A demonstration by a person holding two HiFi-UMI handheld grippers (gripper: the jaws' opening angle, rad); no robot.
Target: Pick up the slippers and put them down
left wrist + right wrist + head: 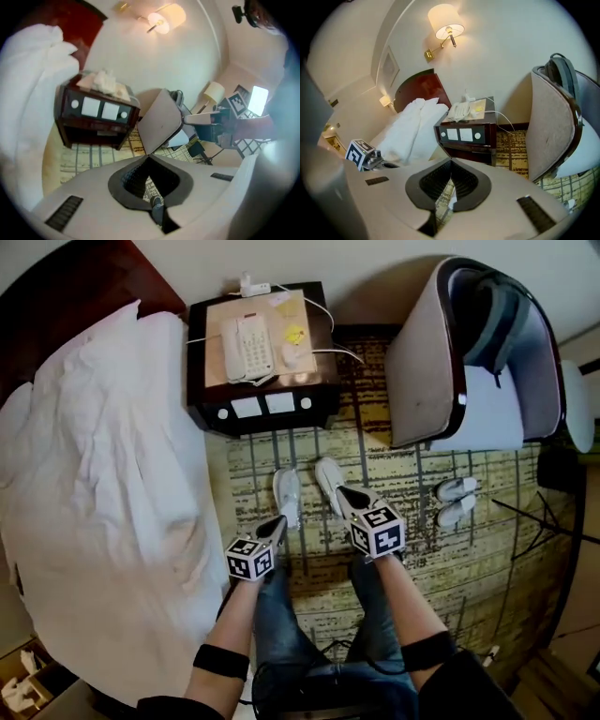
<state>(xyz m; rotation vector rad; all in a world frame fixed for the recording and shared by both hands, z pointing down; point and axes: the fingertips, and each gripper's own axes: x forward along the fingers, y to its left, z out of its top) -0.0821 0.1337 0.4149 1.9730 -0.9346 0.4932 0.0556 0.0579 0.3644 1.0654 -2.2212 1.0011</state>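
Both grippers are pinched shut on nothing. The left gripper [277, 524] and right gripper [345, 493] hang over the carpet [469, 568], tips angled down. Two white slippers lie side by side on the floor just past those tips. The left slipper [288, 495] is nearest the left gripper and the right slipper [328, 479] nearest the right. Their long axes run away from the person toward the nightstand [262, 409], roughly in line with the jaws. A second pair [457, 488] sits well apart by the chair [469, 362]. That makes four slippers and two grippers. I'd say the jaws must open before any pick.
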